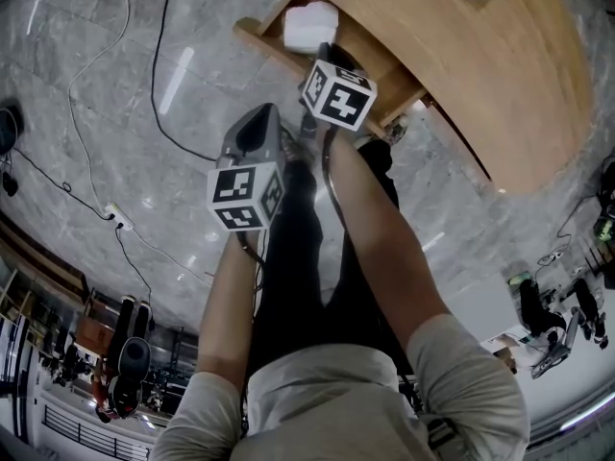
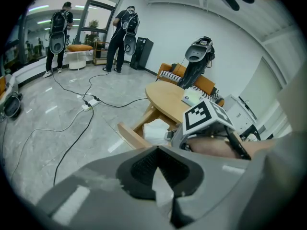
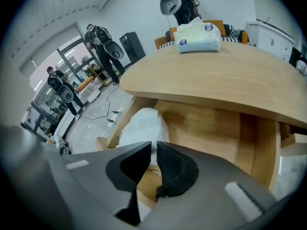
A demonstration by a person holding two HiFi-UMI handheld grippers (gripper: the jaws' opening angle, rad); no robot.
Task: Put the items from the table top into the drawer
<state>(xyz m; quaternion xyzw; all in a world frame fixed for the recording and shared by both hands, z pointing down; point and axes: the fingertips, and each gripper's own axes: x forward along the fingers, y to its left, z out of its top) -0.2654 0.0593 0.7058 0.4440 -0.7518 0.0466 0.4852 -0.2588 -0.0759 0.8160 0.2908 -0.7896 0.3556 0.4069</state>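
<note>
White crumpled packet [image 3: 141, 126] lying in the open drawer [image 3: 206, 128], toward its left front corner, below the rounded wooden table [image 3: 216, 75]. Right gripper [image 3: 153, 145] poised directly over it, jaws parted by only a narrow slit, nothing clamped between them, packet showing through the gap; contact between tips and packet impossible to judge. Left gripper [image 2: 156, 148] held back beside the drawer, over the grey floor [image 2: 43, 128], tips together, empty. Tissue pack [image 3: 198, 37] on the table top at the far side, well apart from both grippers. Power strip [image 2: 87, 105] with trailing leads out on the floor; two people [image 2: 123, 30] standing far off by the windows. From the head view, right jaws hidden beneath the marker cube [image 1: 338, 94], tissue pack cut off by the upper edge.
</note>
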